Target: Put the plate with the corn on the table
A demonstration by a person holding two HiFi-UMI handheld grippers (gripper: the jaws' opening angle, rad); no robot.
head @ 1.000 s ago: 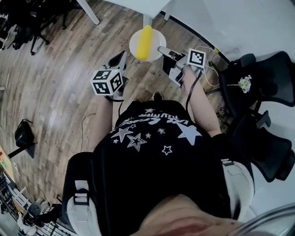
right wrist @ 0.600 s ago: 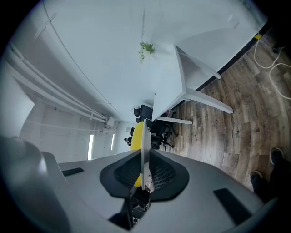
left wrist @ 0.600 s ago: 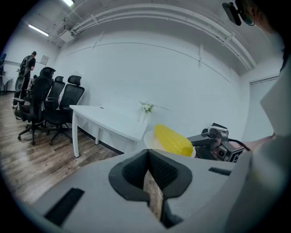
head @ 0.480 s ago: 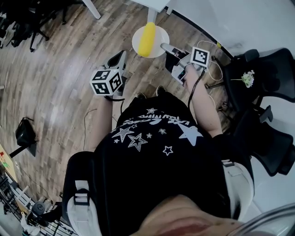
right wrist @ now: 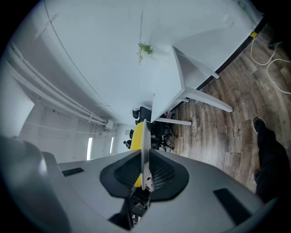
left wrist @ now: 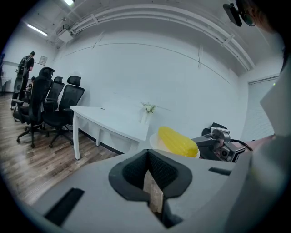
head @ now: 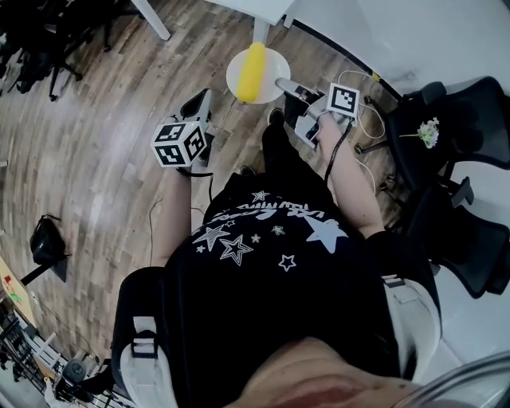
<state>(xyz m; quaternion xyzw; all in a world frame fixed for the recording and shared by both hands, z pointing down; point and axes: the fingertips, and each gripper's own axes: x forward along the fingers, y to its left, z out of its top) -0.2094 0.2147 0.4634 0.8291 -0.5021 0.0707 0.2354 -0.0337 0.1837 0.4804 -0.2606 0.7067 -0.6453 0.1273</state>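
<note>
Overhead, the head view shows a round white plate (head: 276,67) with one yellow corn (head: 253,70) cob lying lengthwise across its middle. The plate is in the air above the wooden floor (head: 96,143), just short of the white table (head: 253,8) and not on it. The right gripper (head: 280,83) has the plate by its near rim, while the left gripper (head: 201,102) hangs beside it, apart from the plate. In the left gripper view, the left gripper (left wrist: 152,186) has its jaws drawn together with nothing clamped. Beyond them the corn (left wrist: 177,141) fills most of the plate (left wrist: 154,144), with the right gripper (left wrist: 217,141) at the plate's far side. The table (left wrist: 104,119) stands behind, carrying a small flower sprig (left wrist: 148,108), and office chairs (left wrist: 61,102) line the left. In the right gripper view, the plate (right wrist: 143,136) appears edge-on as a thin white blade. The right gripper (right wrist: 145,177) has its pads pressed on both faces of the rim, and the corn (right wrist: 136,132) shows yellow on one side.
</note>
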